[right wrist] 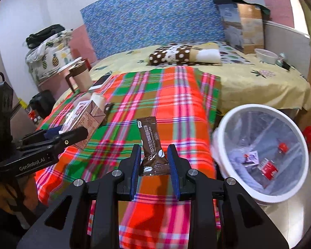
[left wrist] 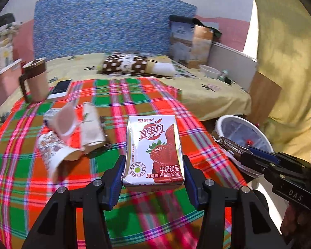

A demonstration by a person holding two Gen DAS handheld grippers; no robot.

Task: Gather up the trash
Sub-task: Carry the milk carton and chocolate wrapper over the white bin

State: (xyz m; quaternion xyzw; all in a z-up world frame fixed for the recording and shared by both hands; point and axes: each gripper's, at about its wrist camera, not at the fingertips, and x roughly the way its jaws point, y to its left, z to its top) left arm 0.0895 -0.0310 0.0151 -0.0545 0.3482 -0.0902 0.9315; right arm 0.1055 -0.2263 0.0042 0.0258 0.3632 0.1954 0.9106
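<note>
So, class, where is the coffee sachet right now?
In the right wrist view, the brown coffee sachet stands upright between the right gripper fingers, above the plaid cloth, left of the white trash bin.

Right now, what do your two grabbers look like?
Both are black, with angular arms, triangle cut-outs and silver round bolts. Each finger wears a flat blue pad. The left gripper shows white "GenRobot.AI" lettering on its side in the right wrist view; the right gripper shows "DAS" in the left wrist view. No cables or sleeves are clear.

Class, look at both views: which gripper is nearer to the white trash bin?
Right. The right gripper, holding the coffee sachet, is beside the white trash bin; the left gripper holds the milk carton farther left.
</note>
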